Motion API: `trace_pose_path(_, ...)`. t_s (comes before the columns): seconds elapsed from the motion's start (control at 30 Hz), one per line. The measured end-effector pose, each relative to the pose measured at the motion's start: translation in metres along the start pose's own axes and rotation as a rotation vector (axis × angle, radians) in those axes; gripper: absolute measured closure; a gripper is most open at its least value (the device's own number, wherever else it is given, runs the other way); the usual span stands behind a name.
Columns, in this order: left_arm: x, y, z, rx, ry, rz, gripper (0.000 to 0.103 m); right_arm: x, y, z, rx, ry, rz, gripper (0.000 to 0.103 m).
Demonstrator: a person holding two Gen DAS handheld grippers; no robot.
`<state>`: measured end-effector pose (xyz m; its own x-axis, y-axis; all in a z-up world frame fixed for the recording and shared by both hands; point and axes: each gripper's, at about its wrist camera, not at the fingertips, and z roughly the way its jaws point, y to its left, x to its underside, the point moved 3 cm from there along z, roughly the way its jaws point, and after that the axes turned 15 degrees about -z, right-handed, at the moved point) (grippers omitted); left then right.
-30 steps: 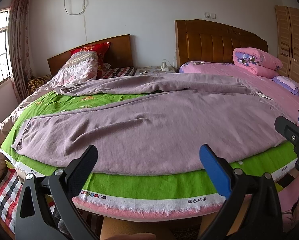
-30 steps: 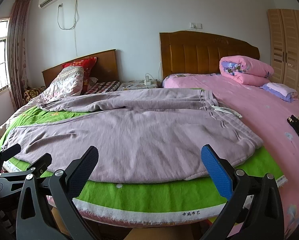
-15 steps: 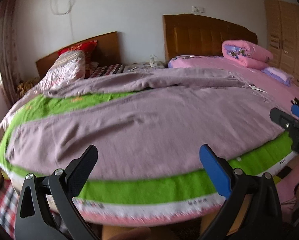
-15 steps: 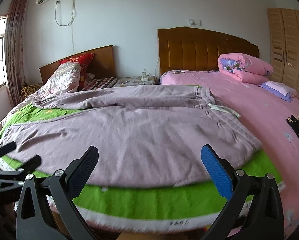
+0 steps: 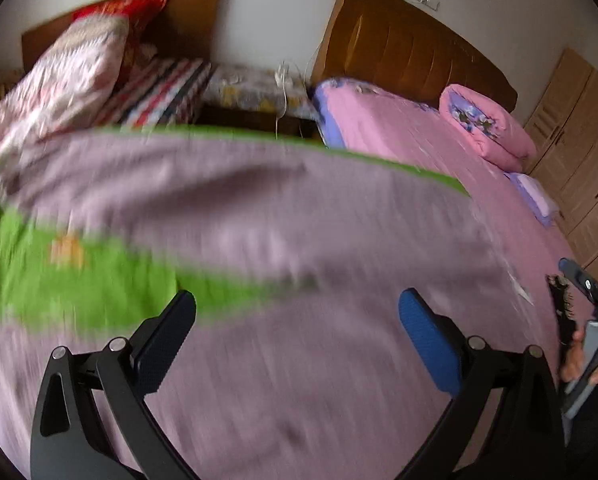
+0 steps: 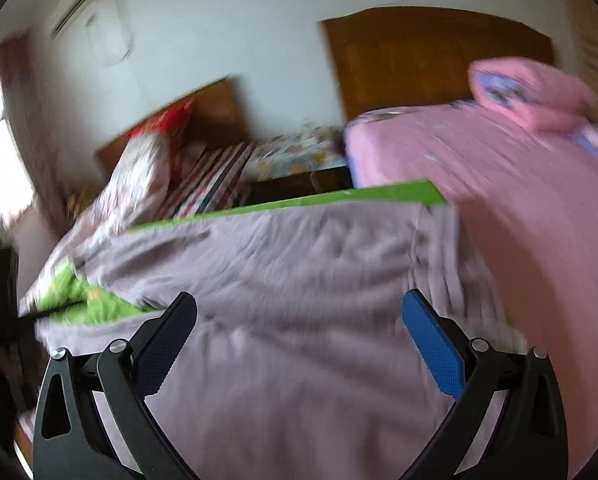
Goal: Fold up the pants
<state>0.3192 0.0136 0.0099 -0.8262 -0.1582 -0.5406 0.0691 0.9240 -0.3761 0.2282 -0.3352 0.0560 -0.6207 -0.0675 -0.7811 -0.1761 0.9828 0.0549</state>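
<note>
Mauve pants (image 5: 299, 240) lie spread flat on a green mat (image 5: 79, 280) across the bed, legs running left, waistband to the right. My left gripper (image 5: 297, 316) hovers over the near leg, open, with nothing between its black and blue fingers. In the right wrist view the same pants (image 6: 299, 280) fill the lower frame, their waistband (image 6: 439, 264) at the right. My right gripper (image 6: 299, 316) is open above the cloth near the waist. Both views are motion-blurred. The right gripper's tool (image 5: 591, 320) and a hand show at the left view's right edge.
A pink sheet (image 5: 439, 152) covers the right bed, with a rolled pink quilt (image 5: 487, 128) and folded lilac cloth (image 5: 535, 196). Patterned pillows (image 5: 71, 72) sit at the left headboard. A nightstand (image 5: 259, 92) stands between the beds. Wardrobe doors (image 5: 587, 140) line the right wall.
Both grippers have risen and moved forward over the bed, now looking down on the pants from closer. Both stay open. The pants have not moved.
</note>
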Motion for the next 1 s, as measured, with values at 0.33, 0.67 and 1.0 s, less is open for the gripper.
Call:
trace_pose_path(0.33,-0.115,-0.038,0.143,0.105,0.151,0.546,0.005,-0.069,-0.043,0.155,-0.139,0.154,-0.334,0.004)
trace_pose_path(0.67,-0.149,-0.046,0.238,0.14,0.326,0.75,0.028,-0.067,-0.099,0.259,-0.186,0.402,-0.41,0.006)
trace_pose_path(1.0,-0.16,-0.034,0.255,0.197,0.419,0.689,0.052,-0.062,-0.104,0.259,-0.334,0.389,-0.385,0.071)
